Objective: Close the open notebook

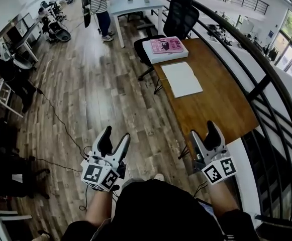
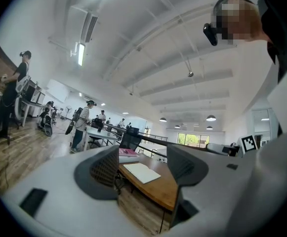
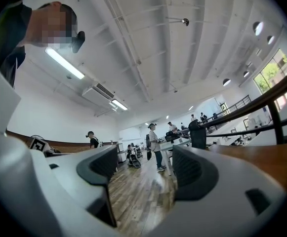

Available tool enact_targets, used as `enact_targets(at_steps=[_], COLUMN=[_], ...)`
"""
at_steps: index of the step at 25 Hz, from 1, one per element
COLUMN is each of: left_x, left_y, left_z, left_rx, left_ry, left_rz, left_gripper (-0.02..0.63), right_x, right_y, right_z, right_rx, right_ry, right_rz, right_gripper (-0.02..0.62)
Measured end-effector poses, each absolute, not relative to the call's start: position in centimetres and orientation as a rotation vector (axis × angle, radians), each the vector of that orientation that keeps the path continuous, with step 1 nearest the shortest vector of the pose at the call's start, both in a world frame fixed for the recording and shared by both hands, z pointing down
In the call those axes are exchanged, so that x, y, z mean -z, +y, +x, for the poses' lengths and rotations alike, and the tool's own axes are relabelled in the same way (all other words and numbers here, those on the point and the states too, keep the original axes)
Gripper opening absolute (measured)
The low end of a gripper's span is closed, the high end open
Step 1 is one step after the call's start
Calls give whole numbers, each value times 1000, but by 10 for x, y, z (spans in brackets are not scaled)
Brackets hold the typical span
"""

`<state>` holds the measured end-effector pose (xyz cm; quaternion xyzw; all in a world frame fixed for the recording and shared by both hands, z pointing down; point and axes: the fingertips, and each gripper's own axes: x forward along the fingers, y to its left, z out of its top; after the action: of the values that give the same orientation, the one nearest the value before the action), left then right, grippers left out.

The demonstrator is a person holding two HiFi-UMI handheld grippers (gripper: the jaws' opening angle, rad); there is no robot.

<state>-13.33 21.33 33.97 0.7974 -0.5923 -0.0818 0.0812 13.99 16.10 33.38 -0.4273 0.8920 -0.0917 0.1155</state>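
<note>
An open notebook (image 1: 182, 79) with blank white pages lies flat on a brown wooden table (image 1: 221, 102), well ahead of both grippers. The left gripper view shows the notebook (image 2: 142, 172) small between the jaws, far off. My left gripper (image 1: 113, 143) hangs over the wooden floor, left of the table's near end, open and empty. My right gripper (image 1: 204, 137) is above the table's near corner, also open with nothing between its fingers. In the right gripper view the jaws frame only floor and distant people.
A pink book on a white box (image 1: 166, 48) sits at the table's far end, just beyond the notebook. A black office chair (image 1: 178, 14) stands behind it. A dark railing (image 1: 256, 92) runs along the table's right side. A person (image 1: 100, 6) stands by a white table farther off.
</note>
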Motion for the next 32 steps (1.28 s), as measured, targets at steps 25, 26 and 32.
enact_targets(at_steps=[25,26,32], left_x=[-352,-352,-351], left_y=[33,25,-21], left_z=[-124,-126,-151], left_rx=[206,203,172], left_ry=[-1577,-1569,-1534], left_rz=[2529,2540,2586], left_gripper=[295,295,295], right_x=[-336,-335,-333], right_y=[14,6,-42], right_z=[133,127,92], right_rx=[221,217,204], right_ry=[2557,2557,2558], right_rz=[-1390,-1393,-1419], right_gripper=[314,314,343])
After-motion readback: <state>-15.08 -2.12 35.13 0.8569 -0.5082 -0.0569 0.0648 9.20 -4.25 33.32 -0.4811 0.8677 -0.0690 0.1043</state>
